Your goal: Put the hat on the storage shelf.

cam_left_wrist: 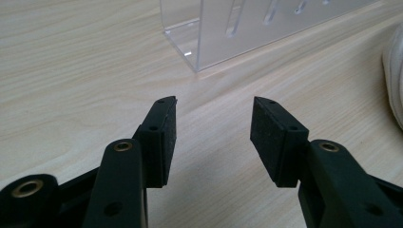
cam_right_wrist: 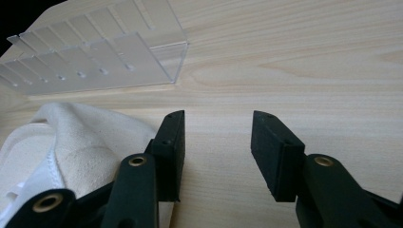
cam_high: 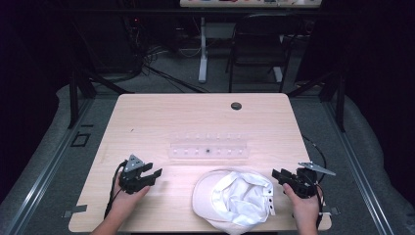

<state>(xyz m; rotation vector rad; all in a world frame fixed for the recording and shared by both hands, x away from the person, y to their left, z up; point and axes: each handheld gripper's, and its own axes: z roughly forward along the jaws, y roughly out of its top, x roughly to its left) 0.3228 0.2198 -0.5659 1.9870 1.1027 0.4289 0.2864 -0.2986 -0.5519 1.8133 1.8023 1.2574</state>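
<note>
I am holding both grippers low at the near edge of the table (cam_high: 147, 112), one on each side of the white cap (cam_high: 235, 198), which I take as the landmark. The cap is lying upside down, its lining and back strap facing up, near the front edge and a little right of the table's middle. My left gripper (cam_high: 157, 174) is hovering well to the left of the cap, its jaws standing apart with nothing between them; in the left gripper view the pads (cam_left_wrist: 167, 142) are framing bare wood, and a sliver of the cap's rim (cam_left_wrist: 393, 80) is showing at the right edge. My right gripper (cam_high: 277, 175) is sitting just beside the cap's right side, jaws likewise apart and empty; in the right gripper view the cap's cream fabric (cam_right_wrist: 76, 142) is lying next to the left jaw, though I cannot tell whether it is touching it. Beyond the cap, toward the middle of the table, the clear acrylic rack (cam_high: 208, 147) is standing with its row of slots. Farther off, past the rack, a round dark grommet (cam_high: 236, 105) is sitting in the tabletop. I judge the step in hand to be the approach, with no grasp yet made. The next move calls for turning the right jaws toward the cap's edge, sliding one pad under the fabric, and closing before lifting.
</note>
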